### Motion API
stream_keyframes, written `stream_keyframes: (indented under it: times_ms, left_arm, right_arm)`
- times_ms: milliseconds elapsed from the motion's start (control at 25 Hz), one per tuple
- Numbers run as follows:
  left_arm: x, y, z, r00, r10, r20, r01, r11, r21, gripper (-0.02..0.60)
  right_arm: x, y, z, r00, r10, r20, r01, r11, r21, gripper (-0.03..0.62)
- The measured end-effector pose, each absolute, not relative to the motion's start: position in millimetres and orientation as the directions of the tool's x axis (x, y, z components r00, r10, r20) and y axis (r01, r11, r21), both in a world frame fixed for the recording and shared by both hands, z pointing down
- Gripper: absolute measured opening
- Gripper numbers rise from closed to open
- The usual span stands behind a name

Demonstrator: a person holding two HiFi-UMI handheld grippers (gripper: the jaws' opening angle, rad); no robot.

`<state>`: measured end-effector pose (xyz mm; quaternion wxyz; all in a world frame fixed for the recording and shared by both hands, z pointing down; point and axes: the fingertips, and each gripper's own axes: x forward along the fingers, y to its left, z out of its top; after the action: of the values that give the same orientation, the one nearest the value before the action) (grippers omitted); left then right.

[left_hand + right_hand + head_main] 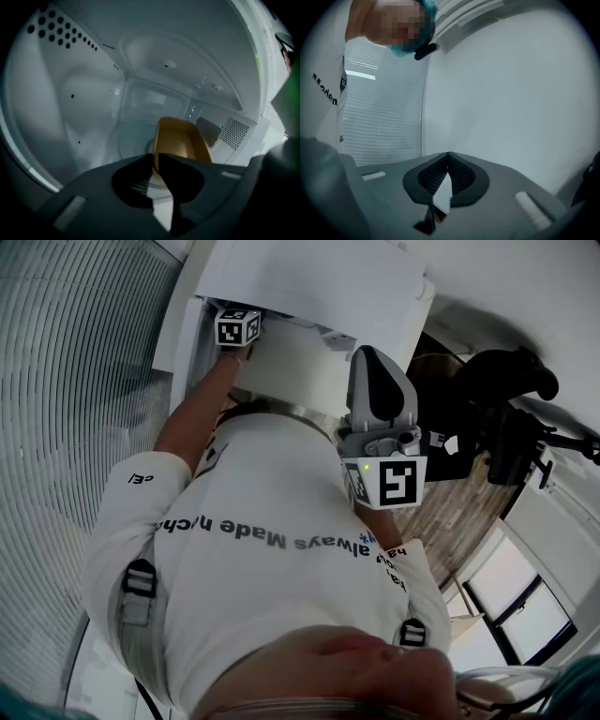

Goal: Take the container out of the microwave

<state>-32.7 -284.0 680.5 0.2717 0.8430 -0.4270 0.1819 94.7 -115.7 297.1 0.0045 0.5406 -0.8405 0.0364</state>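
The tan container (180, 138) stands on the glass turntable (131, 140) inside the white microwave (309, 277). My left gripper (155, 157) reaches into the cavity. Its jaws are nearly together, pinching the container's near rim between the pads. In the head view only the left gripper's marker cube (237, 326) shows at the microwave's opening, and the jaws are hidden inside. My right gripper (448, 154) is shut with nothing in it. It hangs in the air by the person's right side (373, 354), away from the microwave.
The cavity's perforated left wall (61, 33) and a vent grille (233, 133) at the right enclose the container. The right gripper faces a plain white wall (511, 93) and a ribbed panel (379, 117). Dark equipment (506, 409) stands over the wooden floor at the right.
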Motion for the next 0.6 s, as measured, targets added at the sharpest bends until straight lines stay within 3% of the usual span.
stream_keyframes:
  times_ms: [80,600]
  left_arm:
    - [-37.4,-281.1,682.9,0.554,-0.626,0.549,-0.829,-0.474,0.297,0.026]
    - [-42.9,-274.8,680.4,0.546,-0.639,0.542,-0.837,-0.447,0.316,0.023]
  right_arm:
    - [94.3,-115.7,297.0,-0.416,-0.908,0.046,-0.909,0.413,-0.057,0.000]
    - [90.0,-117.9,296.6,-0.419,-0.907,0.044,-0.907,0.416,-0.065,0.000]
